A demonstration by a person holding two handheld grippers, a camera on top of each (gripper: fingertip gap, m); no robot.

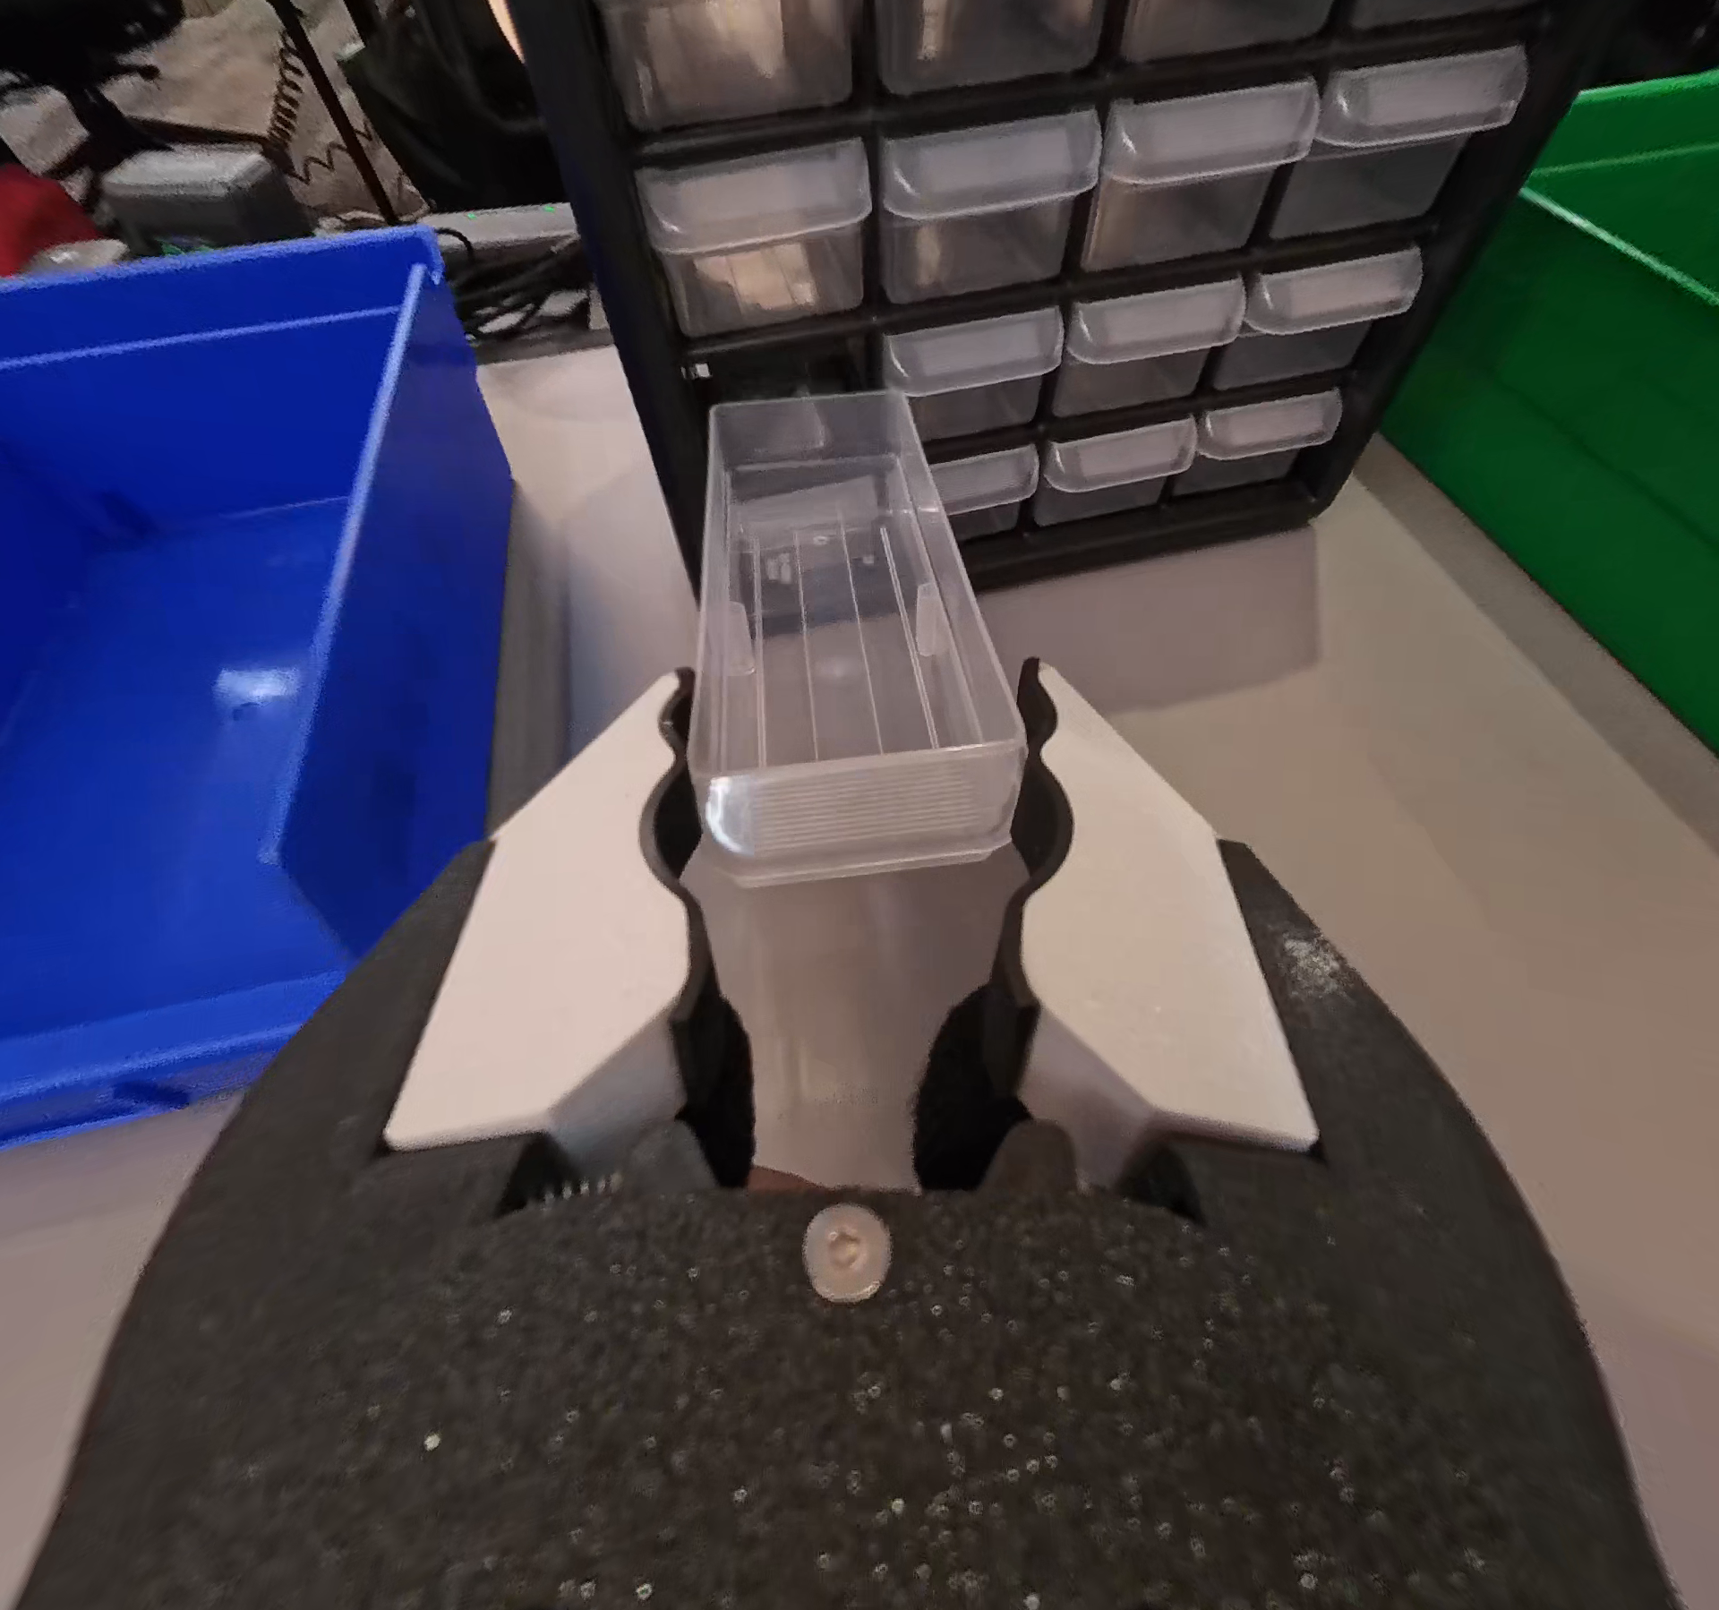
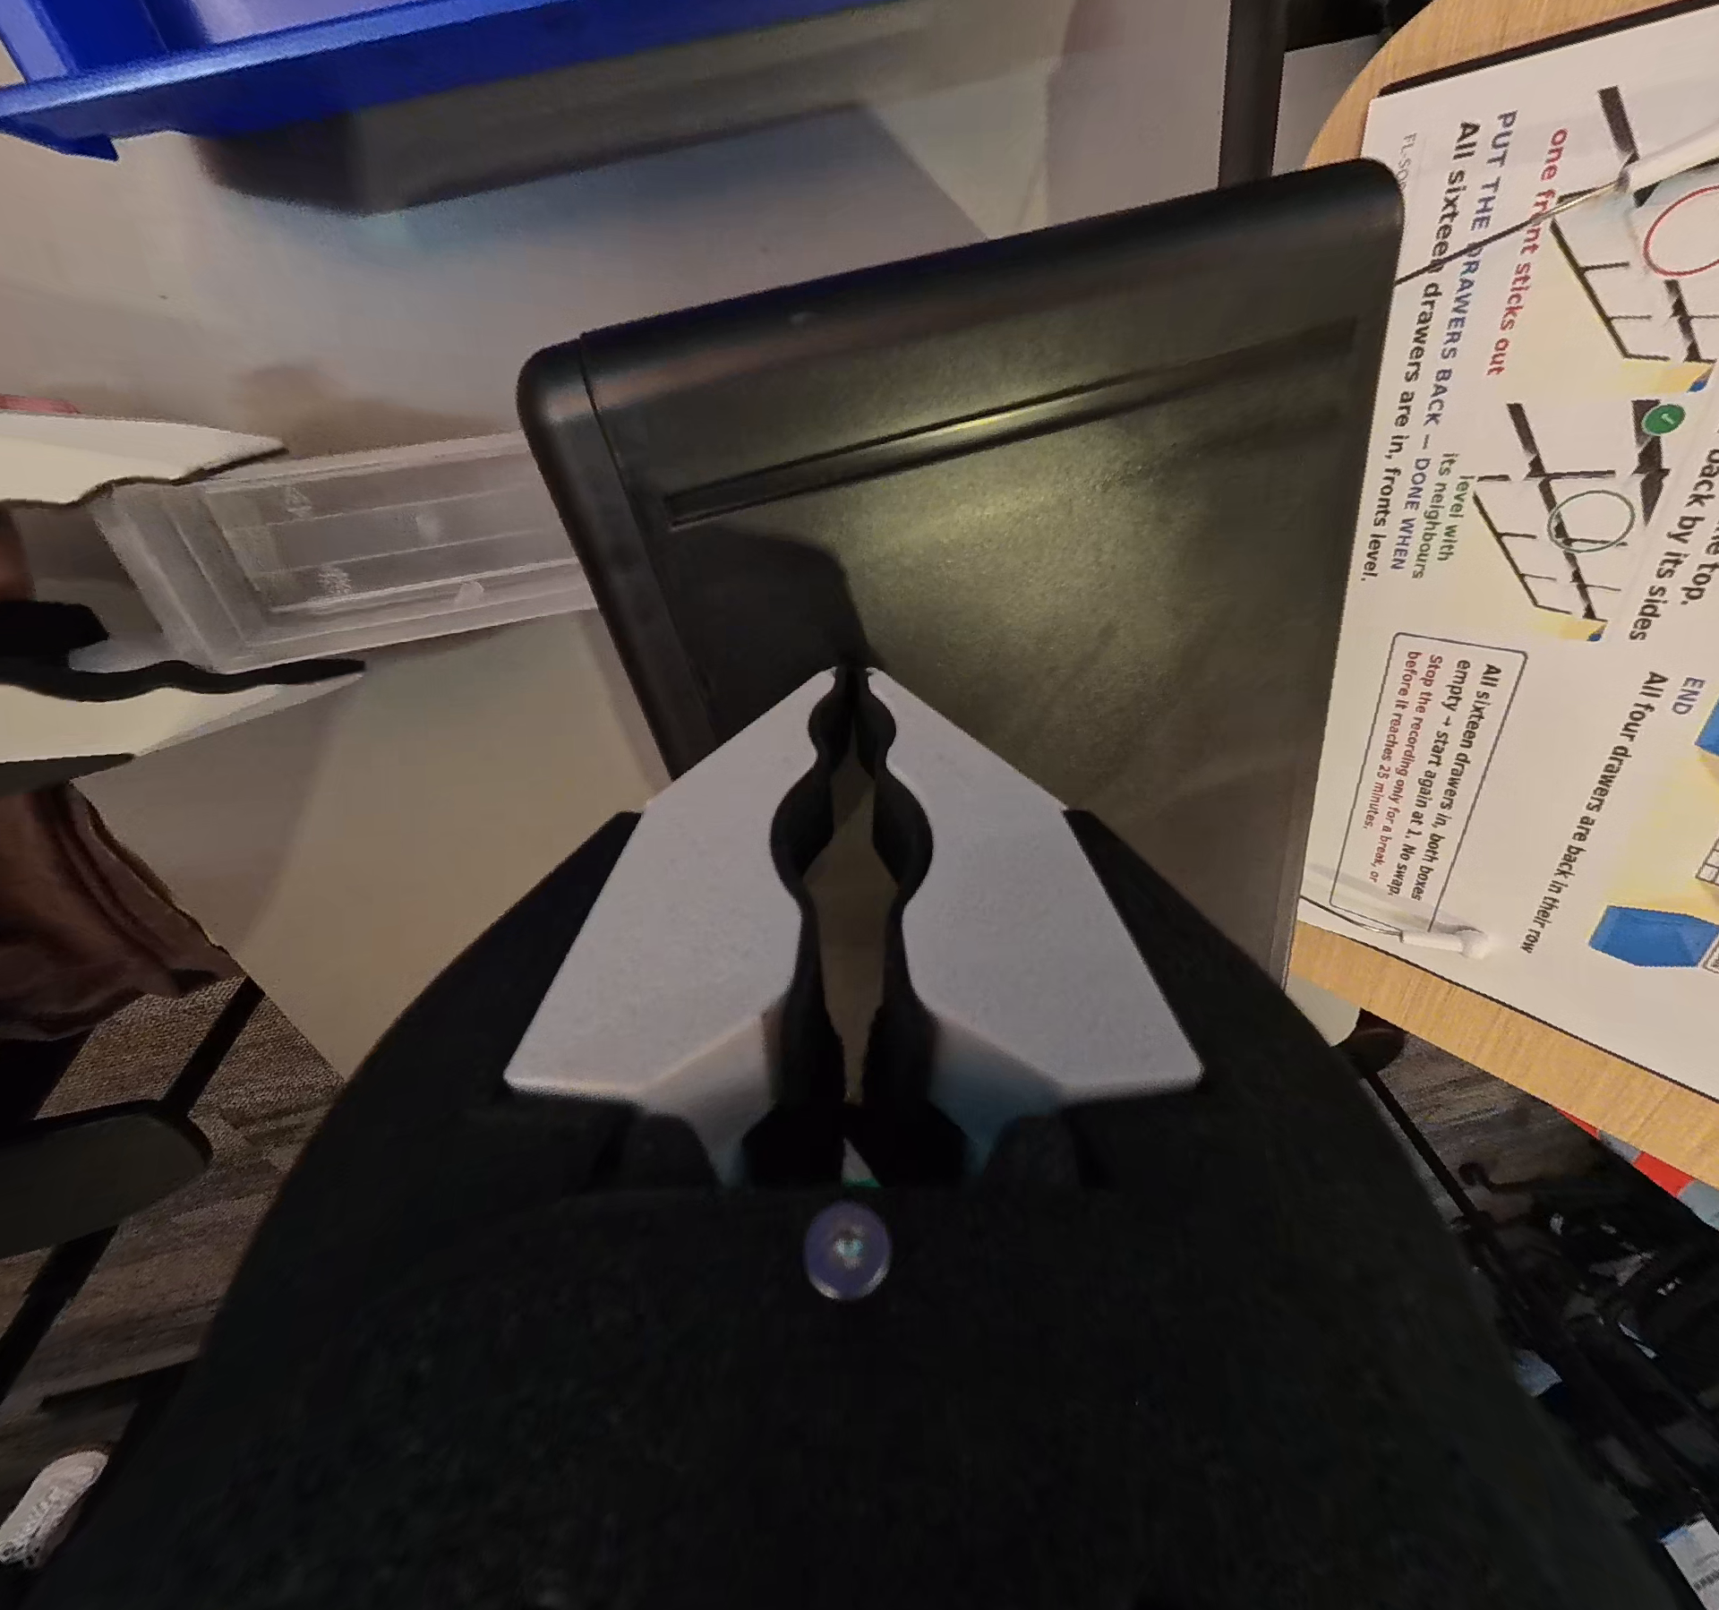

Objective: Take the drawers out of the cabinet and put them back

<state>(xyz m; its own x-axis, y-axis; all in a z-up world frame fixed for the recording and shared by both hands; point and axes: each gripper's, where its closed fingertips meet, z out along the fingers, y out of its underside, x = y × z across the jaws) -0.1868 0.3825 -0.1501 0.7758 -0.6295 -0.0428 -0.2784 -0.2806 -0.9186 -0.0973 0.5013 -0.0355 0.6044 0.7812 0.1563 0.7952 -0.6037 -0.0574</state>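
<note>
left gripper [image 1: 856, 784] jaws pinching clear drawer [image 1: 837, 616] | right gripper [image 2: 848, 681] jaws pressed together against cabinet [image 2: 1023, 542]

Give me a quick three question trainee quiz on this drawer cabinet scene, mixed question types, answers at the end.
1. True or false: the left tongs grip a clear drawer by its sides.
2. Which bin sits left of the cabinet in the left wrist view: A green bin, B blue bin?
3. Fill in: the right tongs are ____, resting against the cabinet's black side.

Key: 1 true; 2 B; 3 shut
</note>
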